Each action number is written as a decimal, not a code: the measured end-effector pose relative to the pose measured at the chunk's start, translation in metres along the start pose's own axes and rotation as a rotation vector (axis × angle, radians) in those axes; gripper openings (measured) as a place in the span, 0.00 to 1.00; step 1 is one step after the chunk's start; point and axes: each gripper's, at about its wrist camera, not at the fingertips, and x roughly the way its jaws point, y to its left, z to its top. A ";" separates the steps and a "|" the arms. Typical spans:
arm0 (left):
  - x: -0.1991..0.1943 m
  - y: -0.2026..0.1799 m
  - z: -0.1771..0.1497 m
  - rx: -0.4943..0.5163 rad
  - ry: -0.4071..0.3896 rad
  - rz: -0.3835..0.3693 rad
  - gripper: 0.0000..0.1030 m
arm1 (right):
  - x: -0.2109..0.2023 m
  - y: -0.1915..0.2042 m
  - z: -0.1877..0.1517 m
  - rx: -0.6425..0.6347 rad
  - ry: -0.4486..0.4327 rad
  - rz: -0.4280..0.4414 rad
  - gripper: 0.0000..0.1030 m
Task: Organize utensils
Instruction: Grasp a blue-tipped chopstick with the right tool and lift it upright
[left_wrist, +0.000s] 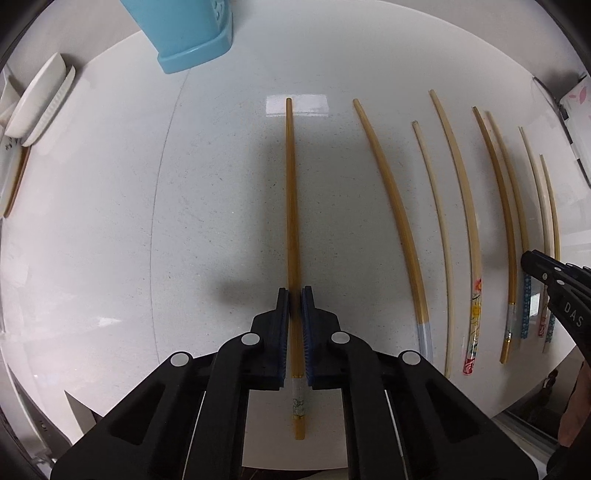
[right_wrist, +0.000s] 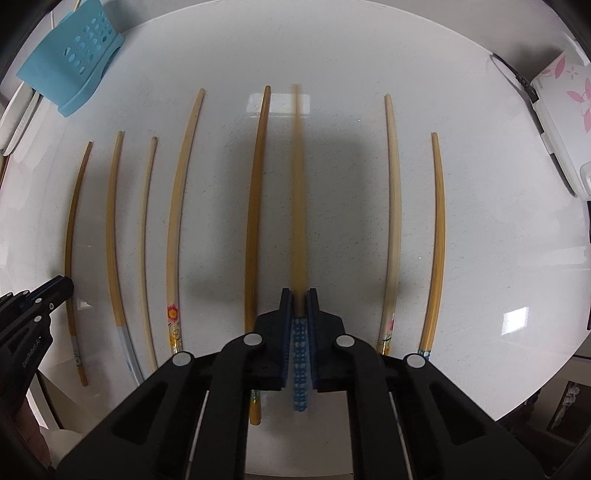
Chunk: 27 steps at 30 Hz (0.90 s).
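Several chopsticks lie side by side on the white table. My left gripper points down and is shut on a brown chopstick with a clear patterned band near its thick end. In the right wrist view, my right gripper is shut on a blurred tan chopstick with a blue dotted handle. Each gripper shows at the edge of the other's view: the right gripper among the rightmost chopsticks, the left gripper at the leftmost one. A blue perforated utensil holder stands at the far left.
White dishes are stacked at the left edge. A white box with a pink flower pattern sits at the far right. The table's front edge runs close below both grippers. The other chopsticks lie in a row between and beside the two held ones.
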 end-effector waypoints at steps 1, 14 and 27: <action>0.000 0.000 0.000 -0.002 -0.001 -0.002 0.06 | 0.000 0.000 0.001 0.004 0.001 -0.002 0.07; -0.001 0.008 0.009 -0.007 -0.025 -0.041 0.06 | -0.010 -0.003 0.005 0.036 -0.047 0.022 0.07; -0.039 0.020 0.021 0.018 -0.124 -0.116 0.06 | -0.045 0.007 0.013 0.070 -0.159 0.065 0.07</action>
